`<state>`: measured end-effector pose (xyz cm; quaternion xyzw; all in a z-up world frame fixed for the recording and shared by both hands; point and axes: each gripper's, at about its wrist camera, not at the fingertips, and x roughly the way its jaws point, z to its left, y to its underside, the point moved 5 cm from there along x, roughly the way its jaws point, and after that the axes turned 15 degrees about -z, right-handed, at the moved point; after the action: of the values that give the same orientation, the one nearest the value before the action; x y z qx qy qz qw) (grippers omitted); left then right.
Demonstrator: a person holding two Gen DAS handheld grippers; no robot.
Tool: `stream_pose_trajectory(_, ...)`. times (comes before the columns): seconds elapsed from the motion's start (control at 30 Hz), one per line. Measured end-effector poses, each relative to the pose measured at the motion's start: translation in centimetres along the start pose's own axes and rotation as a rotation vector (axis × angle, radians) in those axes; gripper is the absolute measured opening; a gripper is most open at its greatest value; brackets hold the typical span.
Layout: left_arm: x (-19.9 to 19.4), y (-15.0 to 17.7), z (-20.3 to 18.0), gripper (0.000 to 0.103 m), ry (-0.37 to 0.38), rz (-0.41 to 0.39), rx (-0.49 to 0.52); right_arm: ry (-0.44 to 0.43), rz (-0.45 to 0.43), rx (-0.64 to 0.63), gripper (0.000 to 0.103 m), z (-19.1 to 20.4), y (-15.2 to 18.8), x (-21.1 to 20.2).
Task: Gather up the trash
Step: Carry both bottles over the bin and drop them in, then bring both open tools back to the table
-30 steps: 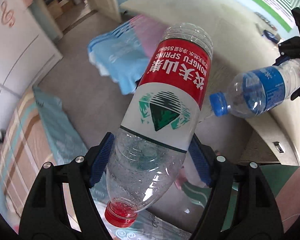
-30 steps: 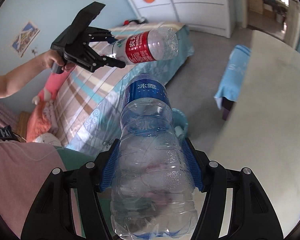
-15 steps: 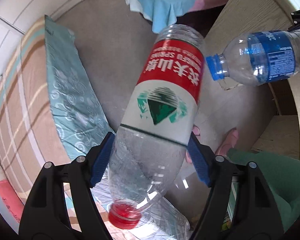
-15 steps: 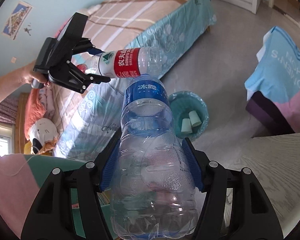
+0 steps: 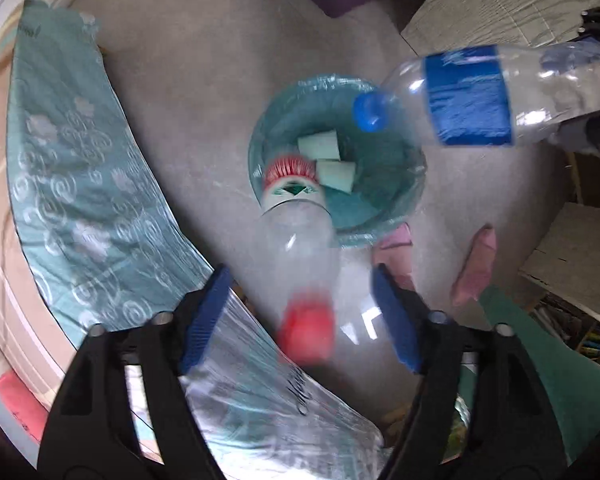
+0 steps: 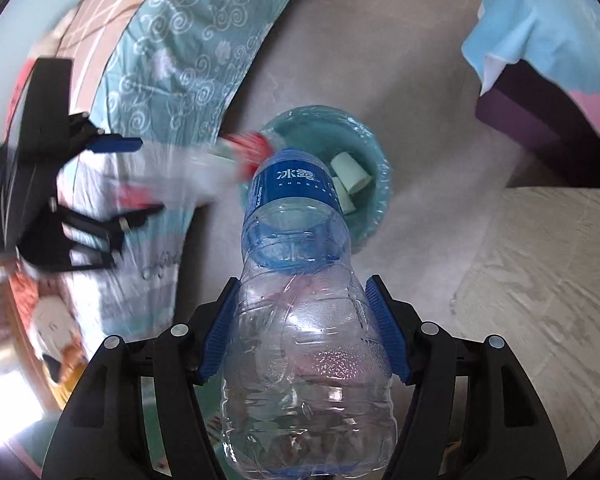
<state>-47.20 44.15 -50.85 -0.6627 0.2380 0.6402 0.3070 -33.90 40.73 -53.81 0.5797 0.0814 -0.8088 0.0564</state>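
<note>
A teal trash bin (image 5: 414,184) (image 6: 376,168) stands on the floor below both grippers, with paper cups (image 5: 320,145) (image 6: 350,168) inside. My left gripper (image 5: 300,304) is open; the red-label bottle (image 5: 296,236) is blurred and falls base first toward the bin, clear of the blue pads (image 5: 206,304). It also shows in the right wrist view (image 6: 220,160), beside the left gripper (image 6: 128,176). My right gripper (image 6: 300,328) is shut on the blue-label bottle (image 6: 296,280), which points cap down over the bin and shows in the left wrist view (image 5: 480,100).
A bed with a teal patterned sheet (image 5: 72,184) (image 6: 172,64) runs along the left of the bin. A wooden table (image 5: 500,0) (image 6: 540,272) is on the right. A chair draped in blue and pink cloth (image 6: 548,32) stands beyond. Pink slippers (image 5: 476,264) are near the bin.
Both grippers tilted down over the bin. My left gripper opened and let go of the red-label bottle, which now drops toward the bin. The right still holds its bottle.
</note>
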Motion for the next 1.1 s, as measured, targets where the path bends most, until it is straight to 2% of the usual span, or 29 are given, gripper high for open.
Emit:
stream_pose_trajectory(0.03, 0.2, -0.1, -0.2, 0.089, -0.003, -0.006, 0.001, -0.001, -0.005, 0.014, 0.066, 0.0, -0.3, 0.4)
stream_pose_trajectory(0.1, 0.3, -0.2, -0.3, 0.089, 0.011, 0.0, -0.012, 0.006, -0.006, 0.032, 0.074, 0.0, -0.7, 1.2)
stream_pose_trajectory(0.33, 0.4, 0.1, 0.8, 0.089, 0.02, 0.018, -0.035, 0.007, -0.031, 0.045, 0.078, -0.3, -1.2, 0.3)
stream_pose_trajectory(0.57, -0.2, 1.6, 0.9, 0.089, 0.039, 0.02, -0.05, 0.007, -0.045, 0.087, 0.078, -1.8, 0.2, -1.3)
stream_pose_trajectory(0.77, -1.2, 1.1, 0.6, 0.089, 0.053, -0.002, -0.067, -0.014, -0.076, 0.103, 0.078, -1.7, 0.8, -2.8)
stream_pose_trajectory(1.0, -4.2, -0.1, 0.2, 0.089, 0.049, -0.05, -0.07, -0.07, -0.159, 0.089, 0.079, 0.2, 0.5, -6.6)
stream_pose_trajectory(1.1, -6.3, -0.7, -0.4, 0.091, 0.048, -0.088, -0.06, -0.117, -0.231, 0.099, 0.088, 1.4, 0.4, -10.0)
